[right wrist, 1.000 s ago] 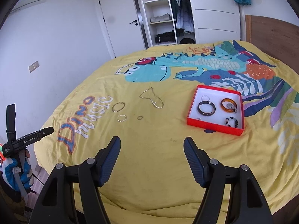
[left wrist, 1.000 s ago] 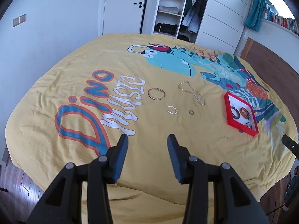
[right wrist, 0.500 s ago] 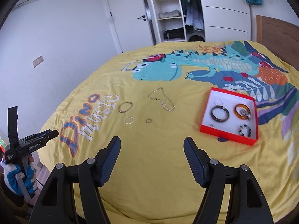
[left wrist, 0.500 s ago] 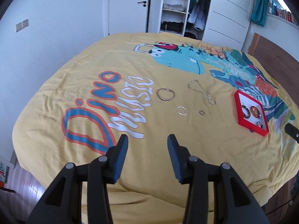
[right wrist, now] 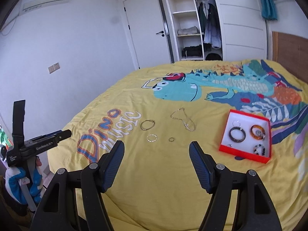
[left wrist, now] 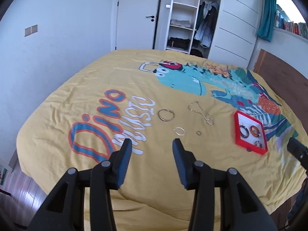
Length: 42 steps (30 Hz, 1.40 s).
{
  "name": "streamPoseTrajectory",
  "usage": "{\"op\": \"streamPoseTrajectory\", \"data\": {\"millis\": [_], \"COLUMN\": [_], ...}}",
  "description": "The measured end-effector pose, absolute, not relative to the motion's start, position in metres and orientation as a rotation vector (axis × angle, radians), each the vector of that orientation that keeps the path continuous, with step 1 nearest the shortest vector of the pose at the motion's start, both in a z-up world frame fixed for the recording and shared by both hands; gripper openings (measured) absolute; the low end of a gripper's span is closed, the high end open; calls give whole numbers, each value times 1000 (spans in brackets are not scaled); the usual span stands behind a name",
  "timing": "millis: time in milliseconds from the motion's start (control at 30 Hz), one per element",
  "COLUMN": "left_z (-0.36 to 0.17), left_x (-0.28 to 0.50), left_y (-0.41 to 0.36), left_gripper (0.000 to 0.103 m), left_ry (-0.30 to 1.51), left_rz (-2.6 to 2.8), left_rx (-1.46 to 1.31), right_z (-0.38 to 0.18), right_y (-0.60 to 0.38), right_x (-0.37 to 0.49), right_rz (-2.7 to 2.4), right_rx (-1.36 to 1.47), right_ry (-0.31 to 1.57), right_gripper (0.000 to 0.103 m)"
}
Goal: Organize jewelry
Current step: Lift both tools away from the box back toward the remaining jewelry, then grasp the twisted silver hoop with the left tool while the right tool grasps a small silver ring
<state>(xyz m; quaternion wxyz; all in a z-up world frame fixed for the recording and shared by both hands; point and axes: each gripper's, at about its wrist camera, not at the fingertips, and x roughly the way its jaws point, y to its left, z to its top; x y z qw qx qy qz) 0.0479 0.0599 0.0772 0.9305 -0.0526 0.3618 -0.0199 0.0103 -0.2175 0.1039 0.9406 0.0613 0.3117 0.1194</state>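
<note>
Both grippers gaped empty — right gripper (right wrist: 156,151) wider than left gripper (left wrist: 152,148); only its view showed the red tray's (right wrist: 244,155) speckled bracelet (right wrist: 259,149) clearly.

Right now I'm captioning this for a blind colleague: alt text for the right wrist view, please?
The open right gripper hovers over a yellow dinosaur bedspread, where a chain necklace, two hoops and a small ring lie loose. A red jewelry box holding bracelets sits to the right.

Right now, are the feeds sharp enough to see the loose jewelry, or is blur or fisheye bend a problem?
Left wrist view: the red tray edge smears slightly, the small ring looks soft, and the bedspread bows near the rim. Right wrist view: sharper, with the chain links readable, even daylight, no glare, and walls curving at the edges.
</note>
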Motion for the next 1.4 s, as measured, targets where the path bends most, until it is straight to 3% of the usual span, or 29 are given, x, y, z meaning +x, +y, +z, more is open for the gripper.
{"op": "streamPoseTrajectory", "data": {"millis": [667, 1400], "left_z": [-2, -83], "left_x": [108, 231], "left_y": [64, 4], "left_gripper": [42, 42], "left_ry": [902, 1037], "left_rz": [4, -163], "left_rx": [-110, -116], "right_z": [42, -61], "right_y": [-213, -207], "right_x": [88, 204], "right_rz": [230, 296], "right_rx": [142, 110], "right_ry": [742, 912], "right_gripper": [68, 48]}}
